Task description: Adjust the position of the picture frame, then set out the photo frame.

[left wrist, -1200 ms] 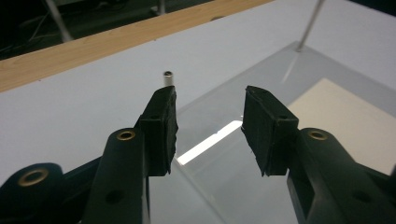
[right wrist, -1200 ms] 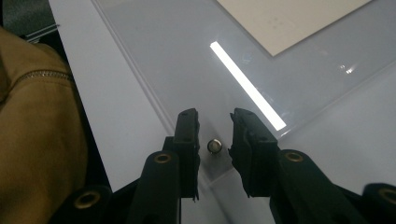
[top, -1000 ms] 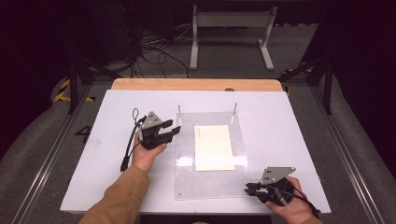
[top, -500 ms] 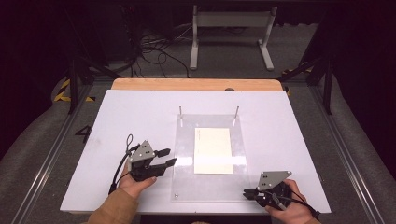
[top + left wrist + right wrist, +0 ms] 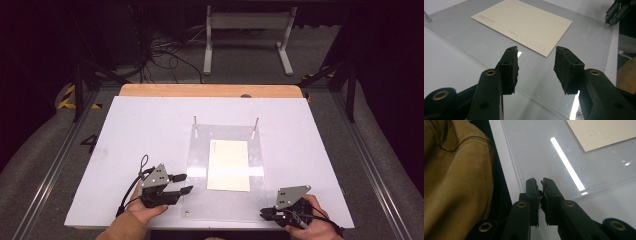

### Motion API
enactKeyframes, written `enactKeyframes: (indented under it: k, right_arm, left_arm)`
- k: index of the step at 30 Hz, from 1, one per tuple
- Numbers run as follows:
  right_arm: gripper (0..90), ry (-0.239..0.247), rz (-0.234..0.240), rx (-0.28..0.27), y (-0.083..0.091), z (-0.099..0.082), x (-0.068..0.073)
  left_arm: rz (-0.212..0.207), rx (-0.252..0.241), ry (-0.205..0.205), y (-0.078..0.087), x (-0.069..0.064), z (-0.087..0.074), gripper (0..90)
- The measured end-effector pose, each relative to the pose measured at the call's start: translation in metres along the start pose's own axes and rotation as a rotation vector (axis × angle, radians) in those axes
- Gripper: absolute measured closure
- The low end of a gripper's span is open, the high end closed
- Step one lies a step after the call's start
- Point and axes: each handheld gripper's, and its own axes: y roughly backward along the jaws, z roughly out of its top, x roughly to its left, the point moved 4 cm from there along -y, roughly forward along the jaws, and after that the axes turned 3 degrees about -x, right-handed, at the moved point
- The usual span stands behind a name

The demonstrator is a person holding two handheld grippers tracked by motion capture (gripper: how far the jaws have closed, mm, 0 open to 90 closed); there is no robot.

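Item 1, my left tongs (image 5: pixel 181 183): jaws apart, nothing between the pads. They sit at the near-left edge of the clear sheet (image 5: pixel 197 200), pointing across it. In the left gripper view the pads (image 5: pixel 512 70) hover just over the sheet, short of the card's near corner; not touching the card.

Item 2, my right tongs (image 5: pixel 263 213): jaws shut together, nothing gripped as far as I can tell. They are low at the sheet's near-right corner. In the right gripper view the tips (image 5: pixel 539 185) lie by the sheet's edge; contact w/ the sheet can't be told.

Item 3, card (image 5: pixel 229 164): cream, flat, mid-sheet, long side running away from me. Print on it too small to read. Cut off at the frame's top right in the right gripper view.

Item 4, clear sheet: lies flat on the white desk (image 5: pixel 140 130). Edges hard to trace in the high view, esp. the near-right corner behind my hand. Two thin pins (image 5: pixel 195 121) stand at its far edge.

Item 5, hidden/cut: my sleeve (image 5: pixel 456 185) blocks the left half of the right gripper view; both forearms cut by the bottom frame in the high view.

Item 6, room: wide bare desk left, right and beyond the sheet; near desk edge close behind both hands.
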Motion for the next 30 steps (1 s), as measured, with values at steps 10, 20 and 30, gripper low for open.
enactKeyframes:
  k: [10,20,30]
  right_arm:
    - [69.4,-0.055,-0.045,-0.209,0.022,0.015,-0.016]
    - [61.6,-0.127,-0.152,-0.358,0.041,0.039,-0.047]
    - [54.3,-0.171,-0.285,-0.416,0.040,0.067,-0.095]
  left_arm:
    - [0.062,-0.048,0.060,0.009,0.021,-0.002,49.2]
    - [0.099,-0.087,0.080,0.019,0.026,0.000,45.9]
    - [0.155,-0.139,0.099,0.029,0.030,-0.002,35.2]
